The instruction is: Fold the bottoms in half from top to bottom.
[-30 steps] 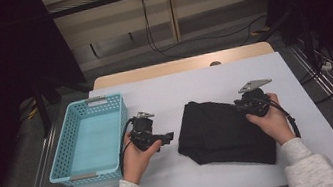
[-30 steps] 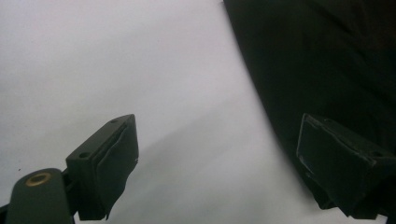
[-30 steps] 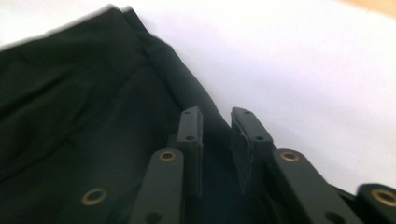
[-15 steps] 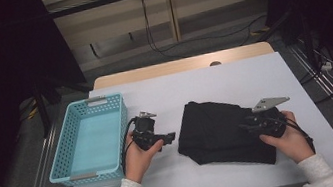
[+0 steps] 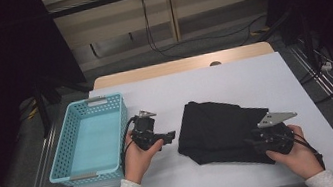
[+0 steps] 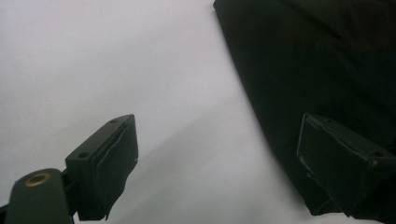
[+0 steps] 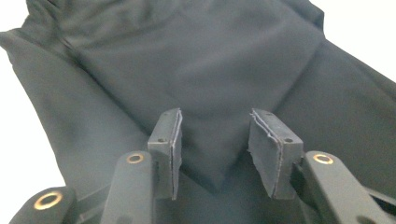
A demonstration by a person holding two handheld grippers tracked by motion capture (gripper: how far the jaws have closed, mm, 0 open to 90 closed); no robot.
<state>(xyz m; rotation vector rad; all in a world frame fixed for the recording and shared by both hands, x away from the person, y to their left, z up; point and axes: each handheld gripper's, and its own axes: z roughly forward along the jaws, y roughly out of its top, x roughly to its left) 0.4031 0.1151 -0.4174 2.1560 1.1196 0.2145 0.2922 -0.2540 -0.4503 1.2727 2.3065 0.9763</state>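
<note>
- The black cloth point(image 5: 221, 133) lies folded on the white desk point(image 5: 233, 83), right of the blue basket point(image 5: 91, 138), its layers overlapping in soft creases.
- The right gripper point(image 7: 215, 149), over its near corner, has just been opening; nothing is pinched.
- The left gripper point(image 6: 217, 168) gapes wide and empty beside its left edge.

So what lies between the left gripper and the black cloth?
Nothing: in the high view, only bare white table separates the left gripper from the black cloth. The left gripper view shows the same pale surface between its open jaws.
</note>
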